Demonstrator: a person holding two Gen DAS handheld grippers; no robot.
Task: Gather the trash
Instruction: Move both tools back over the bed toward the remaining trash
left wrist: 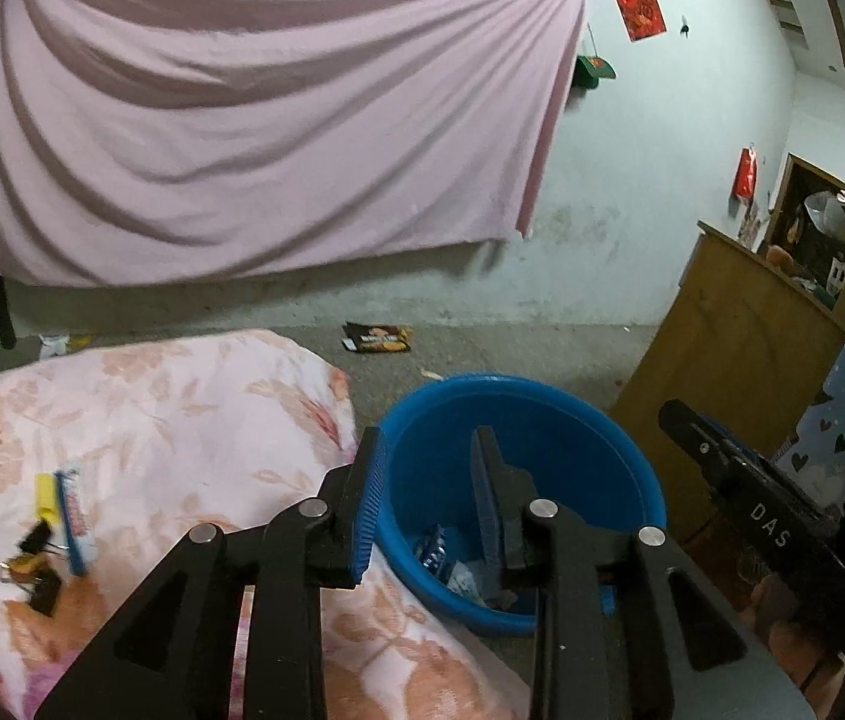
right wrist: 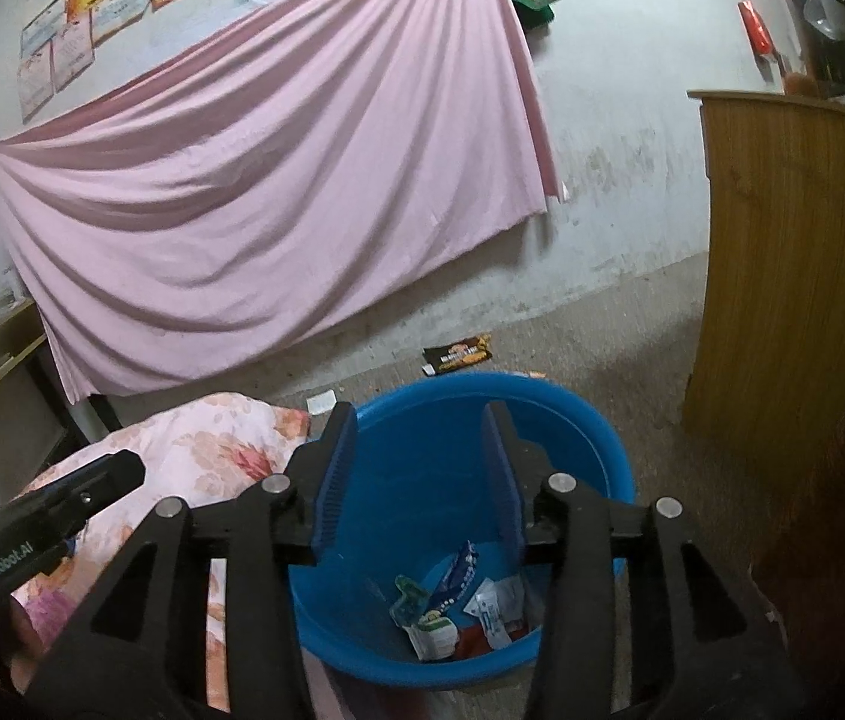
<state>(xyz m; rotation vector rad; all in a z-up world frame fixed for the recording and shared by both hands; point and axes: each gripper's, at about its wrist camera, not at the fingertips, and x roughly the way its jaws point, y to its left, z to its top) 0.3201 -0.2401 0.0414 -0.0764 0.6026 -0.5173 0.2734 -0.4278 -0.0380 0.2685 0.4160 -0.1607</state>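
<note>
A blue plastic basin (left wrist: 578, 438) stands on the floor beside the bed; it also shows in the right wrist view (right wrist: 422, 420). Several crumpled wrappers (right wrist: 458, 606) lie in its bottom. My left gripper (left wrist: 431, 450) is open and empty above the basin's near left rim. My right gripper (right wrist: 422, 438) is open and empty, hovering over the basin. On the floral bedspread (left wrist: 152, 408) lie a blue wrapper (left wrist: 71, 516), a yellow piece (left wrist: 45, 498) and black binder clips (left wrist: 38, 570). A dark snack packet (left wrist: 377, 338) lies on the floor by the wall; it also shows in the right wrist view (right wrist: 458, 354).
A pink sheet (left wrist: 254, 120) hangs on the far wall. A wooden cabinet (left wrist: 734, 360) stands right of the basin. The right gripper's body (left wrist: 758, 498) reaches in from the right in the left wrist view. Small litter (left wrist: 53, 345) lies on the floor at the left.
</note>
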